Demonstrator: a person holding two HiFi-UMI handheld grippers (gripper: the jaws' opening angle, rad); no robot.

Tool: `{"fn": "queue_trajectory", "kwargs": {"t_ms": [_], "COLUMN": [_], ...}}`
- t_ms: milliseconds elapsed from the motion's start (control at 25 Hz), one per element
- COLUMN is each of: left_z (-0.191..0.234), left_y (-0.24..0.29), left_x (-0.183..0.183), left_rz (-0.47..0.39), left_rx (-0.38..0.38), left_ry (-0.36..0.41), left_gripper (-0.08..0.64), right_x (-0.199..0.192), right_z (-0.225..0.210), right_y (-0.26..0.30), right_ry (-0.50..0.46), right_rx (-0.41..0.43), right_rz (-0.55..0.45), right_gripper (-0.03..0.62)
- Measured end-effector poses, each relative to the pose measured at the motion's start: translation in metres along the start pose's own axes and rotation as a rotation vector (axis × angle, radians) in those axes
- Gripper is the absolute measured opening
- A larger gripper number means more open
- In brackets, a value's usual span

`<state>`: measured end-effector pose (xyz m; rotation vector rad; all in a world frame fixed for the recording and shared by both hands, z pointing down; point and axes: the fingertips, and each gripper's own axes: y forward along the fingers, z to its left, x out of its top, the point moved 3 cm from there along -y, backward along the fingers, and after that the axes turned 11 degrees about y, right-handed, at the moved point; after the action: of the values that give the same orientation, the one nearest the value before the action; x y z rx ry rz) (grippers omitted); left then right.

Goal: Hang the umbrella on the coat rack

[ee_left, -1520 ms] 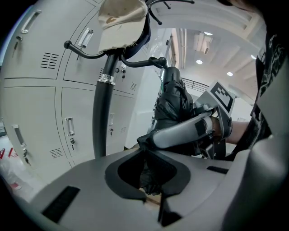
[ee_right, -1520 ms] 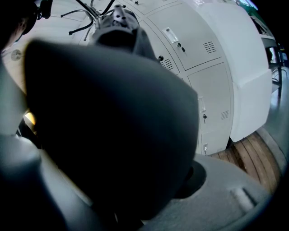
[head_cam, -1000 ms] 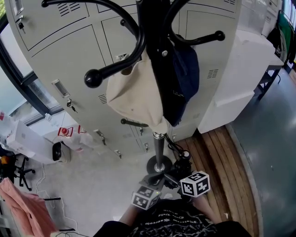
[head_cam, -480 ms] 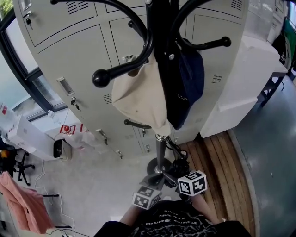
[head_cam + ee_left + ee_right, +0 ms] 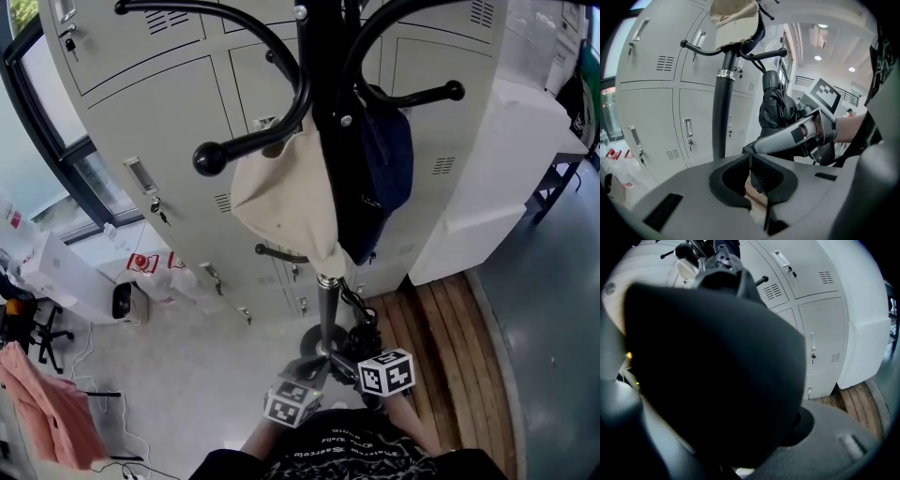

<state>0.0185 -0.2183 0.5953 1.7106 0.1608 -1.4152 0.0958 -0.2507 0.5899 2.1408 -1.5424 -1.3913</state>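
The black coat rack (image 5: 323, 112) stands before the lockers, its curved hooks ending in knobs (image 5: 206, 157). A cream tote bag (image 5: 281, 202) and a navy bag (image 5: 384, 159) hang on it. Low down by the rack's pole (image 5: 723, 108), my right gripper (image 5: 354, 343) is shut on a folded black umbrella (image 5: 774, 110). The umbrella's dark cloth fills the right gripper view (image 5: 717, 362). My left gripper (image 5: 750, 158) is just left of it, shut and holding nothing. In the head view it (image 5: 311, 367) sits close to the rack's round base (image 5: 309, 339).
Grey lockers (image 5: 159, 122) with handles and keys stand behind the rack. Strips of wooden flooring (image 5: 441, 328) run to the right beside a white cabinet (image 5: 506, 159). At the left are a pink garment (image 5: 42, 403), white boxes (image 5: 56, 272) and cables on the floor.
The head view has drifted slightly, so the rack sits a little more to the right. Both grippers stay low by the rack's foot, the right one still holding the umbrella.
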Motion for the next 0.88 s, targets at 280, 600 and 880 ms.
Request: {"fn": "queue_trajectory", "kwargs": {"t_ms": [280,600,880], "left_z": [0.002,0.009,0.009], "left_y": [-0.003,-0.005,-0.002], "left_x": [0.003,0.003,0.001], "left_rz": [-0.037,-0.042,-0.035], "left_rx": [0.025,0.049,0.043], "left_ry": [-0.068,-0.136,-0.159], "left_gripper": [0.028,0.028,0.028], "right_x": [-0.018,-0.018,-0.022], "right_z": [-0.003,-0.004,-0.011], "right_y": [0.012,0.028,0.041], "right_ry": [-0.015,-0.044,-0.072], "right_rx": [0.005,0.056,0.067], "right_rz": [0.061,0.129,0.133], "right_gripper": [0.299,0.305,0.316]}}
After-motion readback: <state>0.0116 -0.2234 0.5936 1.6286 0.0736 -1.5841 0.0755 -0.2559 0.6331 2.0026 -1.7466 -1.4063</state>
